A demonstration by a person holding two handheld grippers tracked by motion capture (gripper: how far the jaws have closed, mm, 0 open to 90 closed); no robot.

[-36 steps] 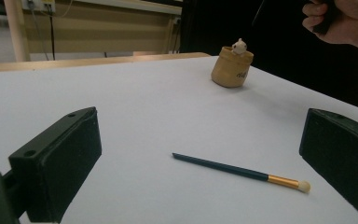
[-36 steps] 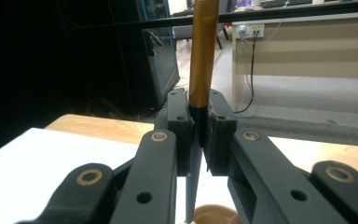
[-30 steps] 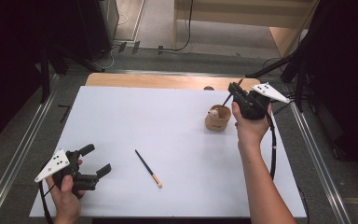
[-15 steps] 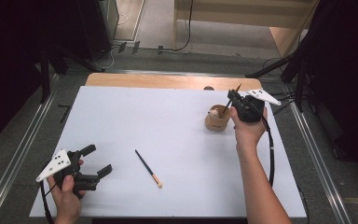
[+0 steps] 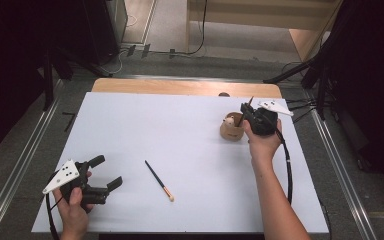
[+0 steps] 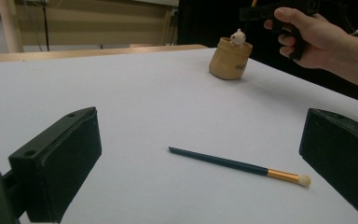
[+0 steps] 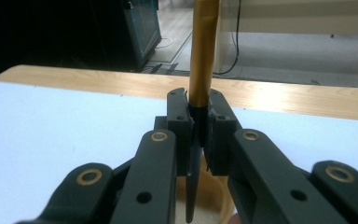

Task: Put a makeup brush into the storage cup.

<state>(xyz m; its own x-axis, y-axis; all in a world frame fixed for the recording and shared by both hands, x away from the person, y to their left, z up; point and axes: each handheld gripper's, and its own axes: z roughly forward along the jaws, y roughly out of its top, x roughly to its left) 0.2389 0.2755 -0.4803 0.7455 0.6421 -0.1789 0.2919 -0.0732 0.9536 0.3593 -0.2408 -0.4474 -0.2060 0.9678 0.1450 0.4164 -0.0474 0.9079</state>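
Note:
My right gripper (image 5: 245,116) is shut on a brush (image 5: 250,102) just above a small wooden cup (image 5: 231,132) at the table's far right. In the right gripper view the jaws (image 7: 200,119) pinch the brush (image 7: 203,51) upright, its gold ferrule up and its dark handle tip hanging over the cup's mouth (image 7: 216,198). A small white figure (image 6: 237,36) sits in the cup (image 6: 228,63). A second brush (image 5: 159,180), dark with a gold band and pale tip, lies flat near the front. My left gripper (image 5: 106,172) stands open to its left, the brush (image 6: 235,164) lying ahead between its jaws.
The white table top (image 5: 180,125) ends in a bare wooden strip (image 5: 185,87) at the far edge. Metal rails run along both sides of the table. A black cable (image 5: 286,165) trails from the right gripper along the person's forearm.
The right hand has come down with the held brush, closer over the cup. The left gripper and the brush on the table have stayed where they were.

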